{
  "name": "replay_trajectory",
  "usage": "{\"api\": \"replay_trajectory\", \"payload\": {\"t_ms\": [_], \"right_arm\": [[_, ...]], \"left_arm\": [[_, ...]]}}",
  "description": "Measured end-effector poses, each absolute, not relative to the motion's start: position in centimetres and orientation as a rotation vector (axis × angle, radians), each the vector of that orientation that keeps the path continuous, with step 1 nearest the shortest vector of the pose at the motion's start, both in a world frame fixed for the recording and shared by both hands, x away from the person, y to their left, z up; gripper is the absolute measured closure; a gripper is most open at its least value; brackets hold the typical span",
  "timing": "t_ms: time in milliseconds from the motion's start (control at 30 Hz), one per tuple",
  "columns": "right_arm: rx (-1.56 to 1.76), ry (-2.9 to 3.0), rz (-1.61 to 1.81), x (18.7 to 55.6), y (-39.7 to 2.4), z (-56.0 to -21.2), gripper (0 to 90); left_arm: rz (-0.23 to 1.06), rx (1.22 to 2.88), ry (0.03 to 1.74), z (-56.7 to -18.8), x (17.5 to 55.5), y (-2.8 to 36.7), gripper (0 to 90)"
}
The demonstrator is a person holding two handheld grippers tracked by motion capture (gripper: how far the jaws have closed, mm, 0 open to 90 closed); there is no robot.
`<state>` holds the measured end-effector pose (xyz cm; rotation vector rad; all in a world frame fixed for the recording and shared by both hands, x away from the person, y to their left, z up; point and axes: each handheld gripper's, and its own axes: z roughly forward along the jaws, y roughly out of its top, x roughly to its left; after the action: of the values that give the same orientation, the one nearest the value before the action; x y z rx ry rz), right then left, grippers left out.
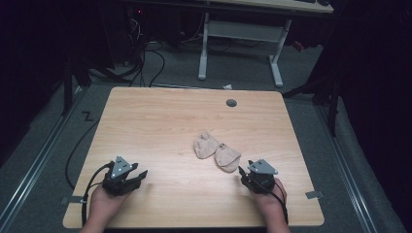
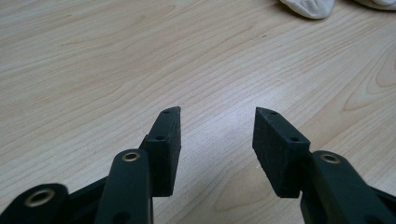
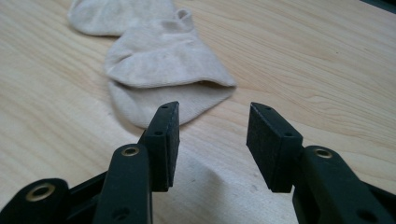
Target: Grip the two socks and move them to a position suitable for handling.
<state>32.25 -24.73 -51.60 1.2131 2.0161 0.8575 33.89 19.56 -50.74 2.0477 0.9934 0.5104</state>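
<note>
I am holding my left gripper [image 1: 137, 175] and right gripper [image 1: 241, 174] wide apart and empty over the pale wooden table [image 1: 160, 121], two unlabelled beige cotton socks [image 1: 217, 151] lying touching just beyond the right one.

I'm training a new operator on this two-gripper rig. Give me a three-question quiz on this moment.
1. True or false: the left gripper holds a sock.
2. Which gripper is nearer the two beige cotton socks: A left, B right?
3. Fill in: the socks lie on a light ___ table.

Key: 1 false, its jaws are open and empty; 2 B; 3 wooden.
</note>
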Motion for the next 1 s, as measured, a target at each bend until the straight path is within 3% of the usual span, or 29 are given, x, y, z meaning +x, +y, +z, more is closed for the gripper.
{"api": "replay_trajectory", "payload": {"t_ms": [467,533,567,600,667,833,1000], "right_arm": [[1.214,2.062,0.892,32.0,-24.8,-51.8,57.7],[1.209,2.076,0.911,32.3,-24.6,-51.7,63.0],[1.218,2.096,0.936,32.6,-24.5,-51.5,76.3],[1.218,2.096,0.936,32.6,-24.5,-51.5,76.3],[1.239,2.109,0.962,33.1,-24.4,-51.2,88.2],[1.231,2.122,0.962,35.5,-23.8,-50.5,90.0],[1.250,2.115,0.926,37.7,-23.6,-50.7,90.0]], "left_arm": [[0.520,2.075,0.974,-51.0,33.9,18.6,52.2],[0.517,2.069,0.979,-51.0,33.9,18.8,52.2],[0.512,2.065,0.977,-50.9,34.0,18.9,52.5],[0.512,2.065,0.977,-50.9,34.0,18.9,53.0],[0.508,2.060,0.975,-50.9,34.0,18.9,53.1],[0.503,2.061,0.974,-50.9,34.0,18.9,53.5],[0.489,2.067,0.956,-50.9,33.8,18.8,60.9]]}}
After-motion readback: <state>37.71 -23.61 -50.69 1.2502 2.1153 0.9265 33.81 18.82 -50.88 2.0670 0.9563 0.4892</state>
